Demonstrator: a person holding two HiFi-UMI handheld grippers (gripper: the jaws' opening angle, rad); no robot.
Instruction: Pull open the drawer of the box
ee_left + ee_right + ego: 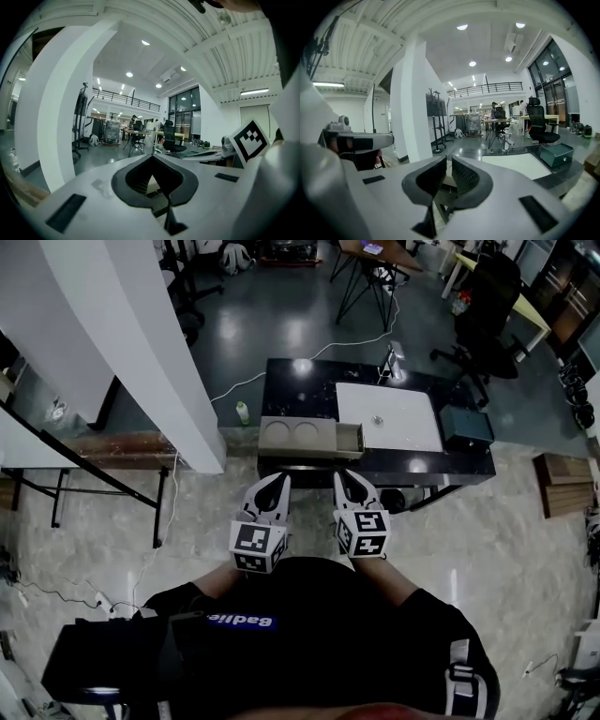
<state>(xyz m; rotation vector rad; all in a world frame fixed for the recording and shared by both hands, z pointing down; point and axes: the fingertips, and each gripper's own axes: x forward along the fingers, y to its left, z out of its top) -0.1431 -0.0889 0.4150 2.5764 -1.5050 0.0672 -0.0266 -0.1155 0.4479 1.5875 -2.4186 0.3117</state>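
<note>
The tan box (302,437) with two round recesses in its top stands at the near edge of the black table (300,381). Its drawer (349,439) sticks out of the right end, with the inside showing. Both grippers hang side by side close to the person's body, just short of the table edge. The left gripper (279,480) points toward the box's front, its jaws meeting at the tips and holding nothing. The right gripper (341,476) points toward the drawer end, with only a thin slit between its jaws and nothing in them. In the left gripper view the left gripper (151,159) faces out over the room.
A white mat (387,416) covers the table's right half, and a dark green case (466,426) sits beyond it. A slanted white pillar (159,334) rises at the left. A small bottle (243,412) stands on the floor by the table. An office chair (487,296) is at the far right.
</note>
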